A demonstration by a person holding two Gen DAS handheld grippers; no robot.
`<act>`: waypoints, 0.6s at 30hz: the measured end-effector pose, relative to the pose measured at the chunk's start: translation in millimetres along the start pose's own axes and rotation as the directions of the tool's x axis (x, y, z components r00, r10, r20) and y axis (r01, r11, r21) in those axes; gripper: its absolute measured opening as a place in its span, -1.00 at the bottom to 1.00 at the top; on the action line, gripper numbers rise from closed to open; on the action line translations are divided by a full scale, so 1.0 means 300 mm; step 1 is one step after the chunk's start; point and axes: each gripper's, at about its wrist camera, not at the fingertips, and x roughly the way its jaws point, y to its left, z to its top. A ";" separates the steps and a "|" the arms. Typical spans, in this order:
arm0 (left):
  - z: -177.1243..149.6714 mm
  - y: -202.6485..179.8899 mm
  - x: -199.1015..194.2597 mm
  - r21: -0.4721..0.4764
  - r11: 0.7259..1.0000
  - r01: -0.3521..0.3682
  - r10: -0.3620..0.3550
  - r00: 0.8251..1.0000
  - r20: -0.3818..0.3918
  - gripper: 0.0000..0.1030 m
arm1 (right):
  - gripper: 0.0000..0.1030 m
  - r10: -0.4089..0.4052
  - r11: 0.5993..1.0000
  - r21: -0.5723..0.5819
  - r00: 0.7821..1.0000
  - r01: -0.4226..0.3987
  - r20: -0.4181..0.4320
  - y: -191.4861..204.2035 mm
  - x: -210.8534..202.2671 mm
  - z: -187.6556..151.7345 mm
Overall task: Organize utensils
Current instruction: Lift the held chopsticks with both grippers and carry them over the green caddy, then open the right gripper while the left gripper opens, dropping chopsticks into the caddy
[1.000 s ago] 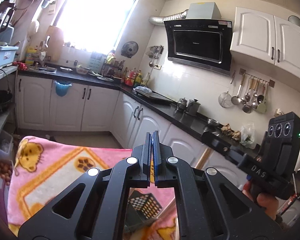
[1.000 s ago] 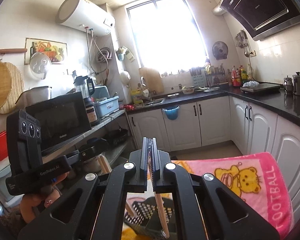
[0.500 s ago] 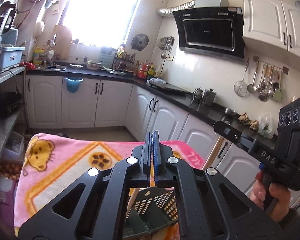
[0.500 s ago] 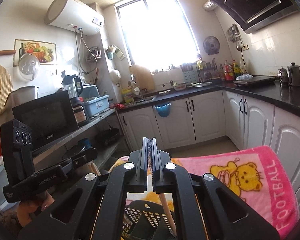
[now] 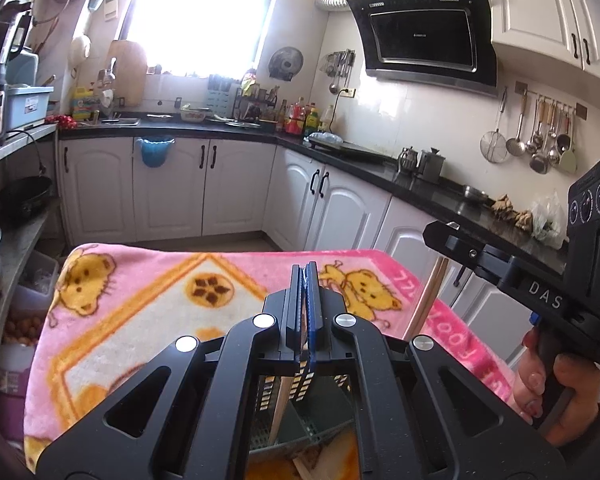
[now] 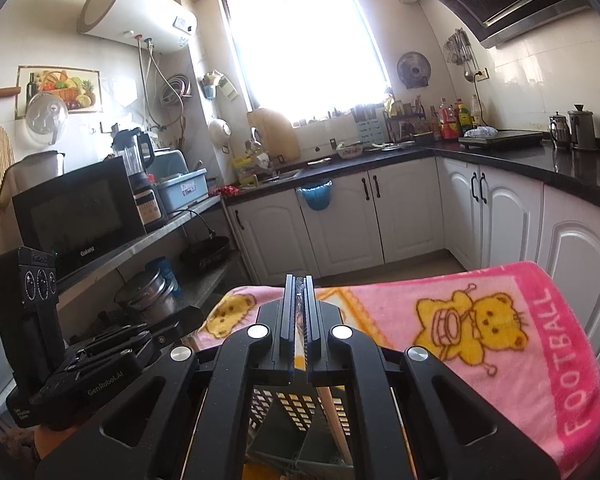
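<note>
Sank, both grippers, toward the basket [image 6: 296,412] on the blanket's [image 6: 500,320] near edge; right gripper [image 6: 299,312] clamped on chopsticks [image 5: 430,300], left gripper [image 5: 306,300] closed empty; could miss the compartment if tilted.

A pink blanket [image 5: 148,320] with yellow bears, an orange-framed white panel and the word "FOOTBALL" along its right border covers the worktop [image 6: 500,320] from edge to edge. On it, towards the near edge, stands a dark perforated basket [image 6: 296,408] with inner dividers. Pale chopsticks [image 5: 278,412] stand tilted in the basket.
</note>
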 end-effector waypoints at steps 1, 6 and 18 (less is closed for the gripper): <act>-0.006 0.002 0.003 -0.003 1.000 0.002 -0.002 1.000 -0.004 -0.99 | -0.92 -0.005 1.000 0.003 1.000 0.005 -0.006 -0.003 0.003 -0.008; -0.041 0.008 0.012 -0.009 1.000 -0.013 0.013 1.000 -0.025 -0.99 | -0.77 -0.027 1.000 0.014 0.999 0.028 -0.020 -0.016 0.001 -0.032; -0.070 0.022 -0.008 -0.013 0.998 -0.054 0.053 0.998 -0.025 -0.84 | -0.14 -0.063 0.998 0.005 0.998 0.063 -0.022 -0.037 -0.068 -0.083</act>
